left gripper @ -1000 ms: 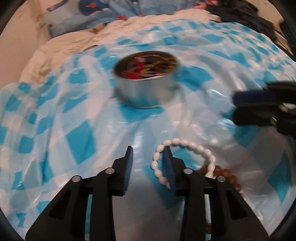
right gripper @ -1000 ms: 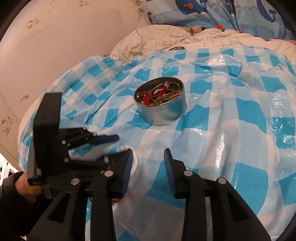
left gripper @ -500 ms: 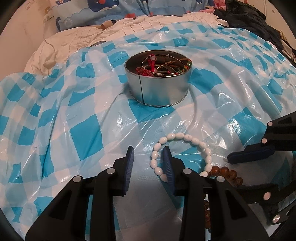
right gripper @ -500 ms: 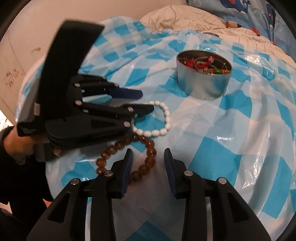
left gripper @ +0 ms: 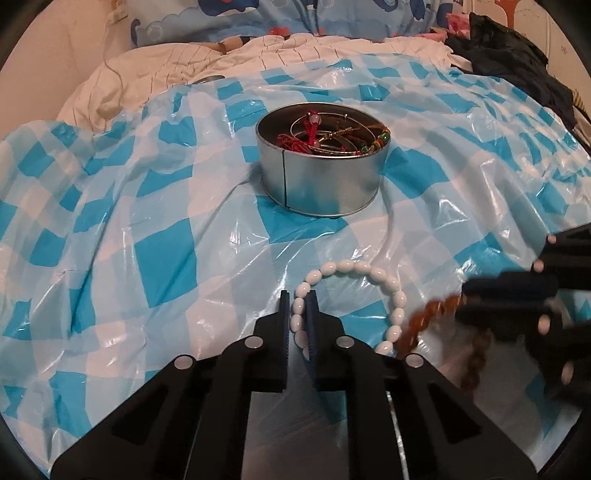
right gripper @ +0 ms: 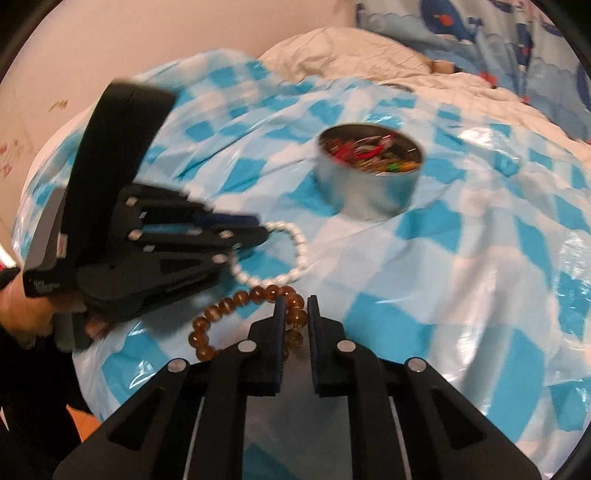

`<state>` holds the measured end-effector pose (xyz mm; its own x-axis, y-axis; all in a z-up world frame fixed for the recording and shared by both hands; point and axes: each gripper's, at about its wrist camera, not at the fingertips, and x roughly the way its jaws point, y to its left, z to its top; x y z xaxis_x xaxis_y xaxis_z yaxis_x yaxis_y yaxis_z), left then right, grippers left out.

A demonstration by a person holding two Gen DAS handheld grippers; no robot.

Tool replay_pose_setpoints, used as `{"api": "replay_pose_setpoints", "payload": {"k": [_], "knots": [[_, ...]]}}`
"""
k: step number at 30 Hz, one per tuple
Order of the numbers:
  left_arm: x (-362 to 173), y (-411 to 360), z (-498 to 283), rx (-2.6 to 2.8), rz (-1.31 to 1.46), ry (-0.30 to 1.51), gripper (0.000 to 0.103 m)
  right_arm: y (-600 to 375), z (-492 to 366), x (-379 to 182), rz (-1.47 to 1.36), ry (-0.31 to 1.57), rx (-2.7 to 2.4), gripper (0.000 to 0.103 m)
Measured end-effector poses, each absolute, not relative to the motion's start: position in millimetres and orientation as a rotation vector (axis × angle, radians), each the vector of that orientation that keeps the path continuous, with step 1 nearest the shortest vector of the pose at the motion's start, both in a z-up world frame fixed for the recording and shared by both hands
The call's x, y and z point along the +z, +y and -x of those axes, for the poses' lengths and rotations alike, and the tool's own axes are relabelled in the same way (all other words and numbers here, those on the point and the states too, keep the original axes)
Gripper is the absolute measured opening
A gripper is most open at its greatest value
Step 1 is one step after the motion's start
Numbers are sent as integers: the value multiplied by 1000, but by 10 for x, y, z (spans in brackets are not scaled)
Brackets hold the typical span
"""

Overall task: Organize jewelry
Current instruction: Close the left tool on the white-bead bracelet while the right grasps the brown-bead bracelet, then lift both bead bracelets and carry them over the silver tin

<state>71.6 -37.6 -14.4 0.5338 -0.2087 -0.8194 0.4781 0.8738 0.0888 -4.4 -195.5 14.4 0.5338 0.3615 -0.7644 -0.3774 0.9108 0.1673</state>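
From the left wrist camera I see my left claw (left gripper: 298, 306) clenched on the white bead bracelet (left gripper: 397, 295), its two blue pads pinching one side of the loop while the rest of the ring lies on the blue-and-white checked plastic sheet (left gripper: 162, 258) spread over the bed. Straight ahead, well apart from the bracelet, stands the round metal tin (left gripper: 325, 188), upright, with red cord, thin wire hoops and coloured beads inside it. At the right edge the right claw (left gripper: 506, 299) comes in blurred, with the brown bead bracelet (left gripper: 424, 317) hanging from it just beside the white one. Behind the sheet I see a cream quilt (left gripper: 258, 55), a blue cartoon-print pillow (left gripper: 258, 18) and dark clothing (left gripper: 517, 51) at the far right. From the right wrist camera my right claw (right gripper: 295, 306) is closed on the brown bead bracelet (right gripper: 229, 306), a couple of amber beads caught between the pads and the rest of the strand curving away to the left over the sheet (right gripper: 461, 295). The left claw (right gripper: 258, 227), held in a hand (right gripper: 26, 310) at the left edge, reaches in from the left and grips the white bead bracelet (right gripper: 299, 251), whose loop touches or nearly touches the brown strand. The tin (right gripper: 369, 192) sits beyond both, blurred, its contents a tangle of red and green.
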Motion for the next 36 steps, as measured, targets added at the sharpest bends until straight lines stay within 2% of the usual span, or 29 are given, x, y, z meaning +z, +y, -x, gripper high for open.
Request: {"api": "replay_pose_setpoints", "payload": {"k": [10, 11, 13, 15, 18, 20, 22, 24, 36], "knots": [[-152, -395, -736, -403, -292, 917, 8, -2065, -103, 66, 19, 944, 344, 13], [-153, -398, -735, -402, -293, 917, 8, -2068, -115, 57, 17, 952, 342, 15], [-154, -400, -734, -395, -294, 915, 8, -2069, -101, 43, 16, 948, 332, 34], [-162, -405, -731, -392, -297, 915, 9, -2056, -86, 37, 29, 947, 328, 36], [-177, -418, -735, -390, -306, 916, 12, -2015, -90, 1, 54, 959, 334, 36], [-191, -438, -734, -389, -317, 920, 12, -1992, -86, -8, 64, 965, 346, 31], [-187, -450, -723, -404, -321, 916, 12, -1994, -82, -11, 63, 967, 351, 12], [-151, -459, -708, -429, -313, 906, 7, -2011, -76, 4, 36, 956, 359, 12], [386, -519, -637, -406, -226, 690, 7, -2273, 62, 511, -66, 660, 288, 12]]}}
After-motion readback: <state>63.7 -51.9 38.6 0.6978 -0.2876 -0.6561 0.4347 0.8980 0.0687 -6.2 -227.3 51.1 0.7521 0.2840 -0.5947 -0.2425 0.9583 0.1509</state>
